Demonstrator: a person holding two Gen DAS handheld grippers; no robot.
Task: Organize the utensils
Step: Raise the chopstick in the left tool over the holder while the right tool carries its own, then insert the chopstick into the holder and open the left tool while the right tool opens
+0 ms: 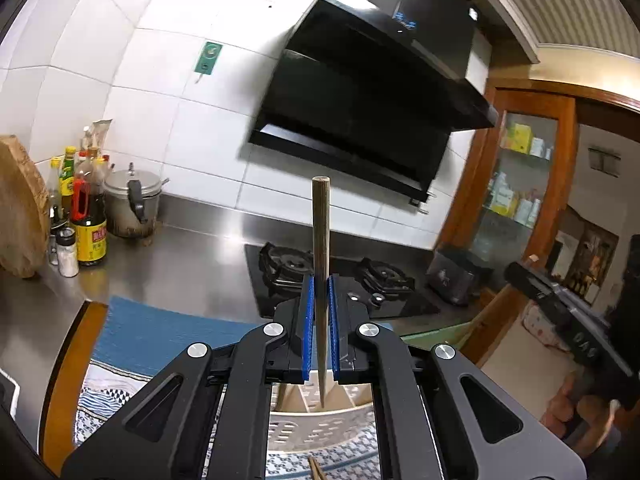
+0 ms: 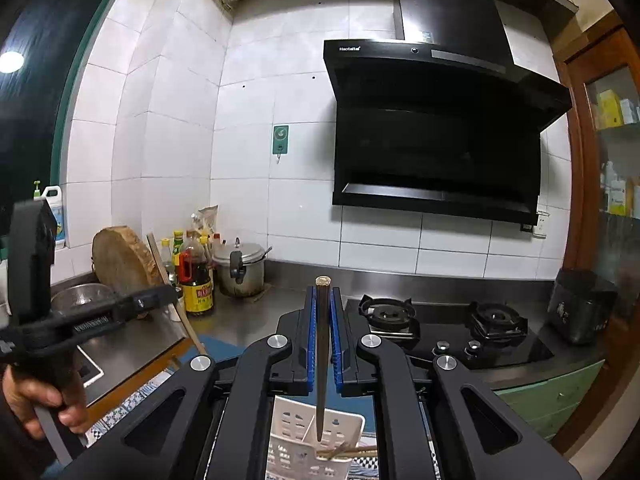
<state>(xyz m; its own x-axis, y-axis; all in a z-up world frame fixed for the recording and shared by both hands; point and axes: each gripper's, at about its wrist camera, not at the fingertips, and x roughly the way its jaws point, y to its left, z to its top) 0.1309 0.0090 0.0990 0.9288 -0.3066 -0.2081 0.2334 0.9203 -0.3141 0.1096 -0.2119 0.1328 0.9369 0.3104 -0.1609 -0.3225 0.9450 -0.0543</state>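
Note:
In the left wrist view my left gripper [image 1: 321, 280] is shut on a brown wooden chopstick [image 1: 321, 232]. The chopstick stands upright, thick end up, with its tip over the white slotted utensil holder [image 1: 320, 428]. In the right wrist view my right gripper [image 2: 322, 294] is shut on a dark chopstick [image 2: 321, 360]. That one has a capped top end and its tip hangs over the same utensil holder [image 2: 296, 444]. A few chopsticks [image 2: 348, 450] lie across the holder's rim. Each view shows the other gripper off to the side, held by a hand [image 2: 40, 400].
A steel counter carries a black two-burner gas stove [image 2: 460, 328] under a black range hood [image 2: 432, 132]. Sauce bottles [image 2: 196, 276], a pressure cooker [image 2: 240, 268] and a round wooden board [image 2: 120, 260] stand at the back left. A blue mat [image 1: 160, 332] lies under the holder.

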